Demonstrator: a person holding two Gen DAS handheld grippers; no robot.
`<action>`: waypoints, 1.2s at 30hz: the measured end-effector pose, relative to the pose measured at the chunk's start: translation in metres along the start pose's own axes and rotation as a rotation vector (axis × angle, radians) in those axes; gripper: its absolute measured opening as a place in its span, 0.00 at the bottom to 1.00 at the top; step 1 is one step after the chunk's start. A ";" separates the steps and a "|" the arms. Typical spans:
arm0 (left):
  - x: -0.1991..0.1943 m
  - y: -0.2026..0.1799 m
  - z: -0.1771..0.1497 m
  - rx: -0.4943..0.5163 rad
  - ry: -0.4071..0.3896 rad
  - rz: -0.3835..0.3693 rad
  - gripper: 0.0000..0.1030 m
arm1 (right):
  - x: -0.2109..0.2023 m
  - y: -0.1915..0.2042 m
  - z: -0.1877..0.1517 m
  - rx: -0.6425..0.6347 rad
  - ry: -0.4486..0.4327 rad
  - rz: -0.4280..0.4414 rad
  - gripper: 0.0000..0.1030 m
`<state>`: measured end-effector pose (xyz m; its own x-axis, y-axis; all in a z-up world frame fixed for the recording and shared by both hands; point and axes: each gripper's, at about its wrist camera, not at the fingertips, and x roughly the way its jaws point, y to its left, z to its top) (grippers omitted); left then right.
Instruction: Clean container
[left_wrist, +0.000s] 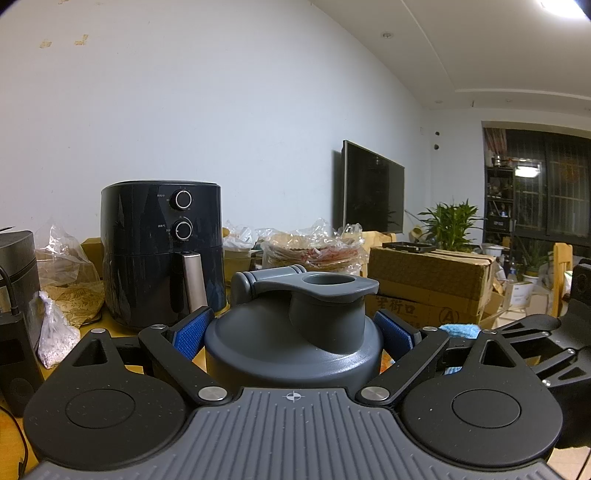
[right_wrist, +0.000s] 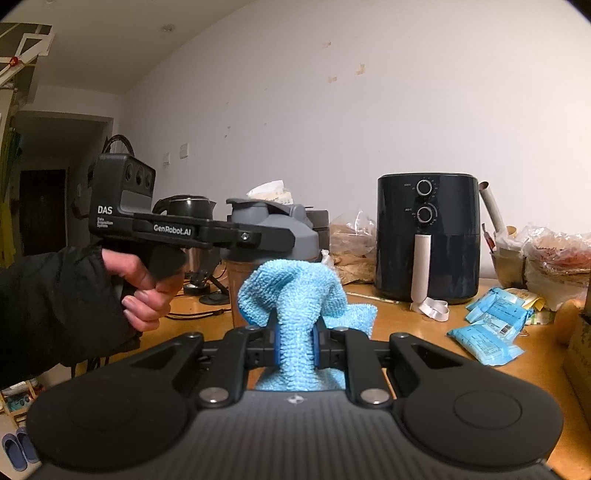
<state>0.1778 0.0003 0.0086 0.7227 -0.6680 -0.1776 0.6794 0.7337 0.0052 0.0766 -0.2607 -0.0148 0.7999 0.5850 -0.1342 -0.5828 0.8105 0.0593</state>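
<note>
A shaker bottle with a grey flip-top lid (left_wrist: 295, 343) fills the middle of the left wrist view. My left gripper (left_wrist: 293, 334) is shut on that lid, a blue pad (left_wrist: 190, 338) on each side. From the right wrist view the same bottle (right_wrist: 273, 229) stands upright on the wooden table, its brownish body (right_wrist: 236, 284) partly hidden by a light blue cloth (right_wrist: 295, 295). My right gripper (right_wrist: 294, 345) is shut on the bunched cloth, held just in front of the bottle's body. A hand (right_wrist: 144, 288) in a dark sleeve grips the left gripper's handle.
A black air fryer (right_wrist: 426, 236) stands at the back of the table (right_wrist: 406, 325). Blue packets (right_wrist: 491, 325) lie at the right, plastic bags of food (right_wrist: 554, 254) and cardboard boxes (left_wrist: 428, 284) behind. A kettle (right_wrist: 188, 210) and cables sit left of the bottle.
</note>
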 end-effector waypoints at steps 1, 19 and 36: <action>0.000 0.000 0.000 0.000 0.000 0.000 0.92 | -0.002 -0.001 0.000 0.004 -0.005 0.000 0.10; 0.002 0.003 0.001 0.014 0.011 -0.042 0.92 | -0.013 -0.005 0.000 0.028 -0.014 0.000 0.10; 0.002 -0.009 0.006 0.018 0.019 0.029 0.93 | -0.014 -0.004 -0.005 0.040 -0.002 0.011 0.10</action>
<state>0.1740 -0.0078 0.0139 0.7399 -0.6435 -0.1959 0.6603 0.7504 0.0288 0.0676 -0.2725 -0.0177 0.7939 0.5936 -0.1317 -0.5851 0.8047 0.1004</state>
